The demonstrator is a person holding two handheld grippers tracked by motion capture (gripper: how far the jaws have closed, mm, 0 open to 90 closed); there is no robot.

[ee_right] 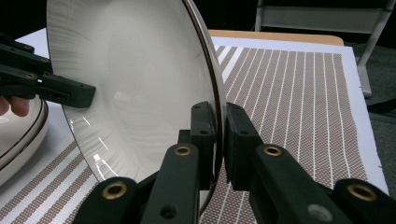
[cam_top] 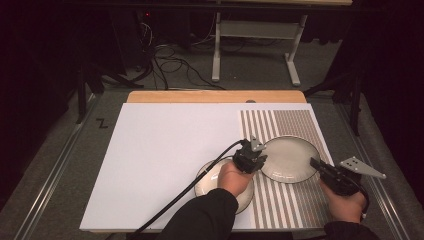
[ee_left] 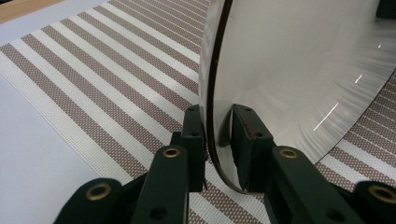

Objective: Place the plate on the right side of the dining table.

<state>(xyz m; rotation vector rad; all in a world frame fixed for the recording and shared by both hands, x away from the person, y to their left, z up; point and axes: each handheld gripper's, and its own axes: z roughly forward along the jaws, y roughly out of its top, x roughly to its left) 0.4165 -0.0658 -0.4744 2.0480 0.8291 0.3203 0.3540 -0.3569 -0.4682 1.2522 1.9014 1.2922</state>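
Note:
A cream plate with a dark rim (cam_top: 290, 159) is held over the striped placemat (cam_top: 295, 125) by both grippers. My left gripper (cam_top: 257, 159) is shut on its left rim; in the left gripper view the pads (ee_left: 196, 135) pinch the plate's edge (ee_left: 303, 70). My right gripper (cam_top: 316, 164) is shut on the opposite rim, and in the right gripper view the jaws (ee_right: 218, 114) clamp the plate (ee_right: 135, 79). The left gripper (ee_right: 56, 88) shows across the plate there.
A second cream plate (cam_top: 220, 182) lies on the white board (cam_top: 160, 150) at the placemat's left edge, partly under the left hand; it also appears as a rimmed plate (ee_right: 18, 135). Beyond the table's wooden far edge (cam_top: 215, 96) are cables and a desk frame.

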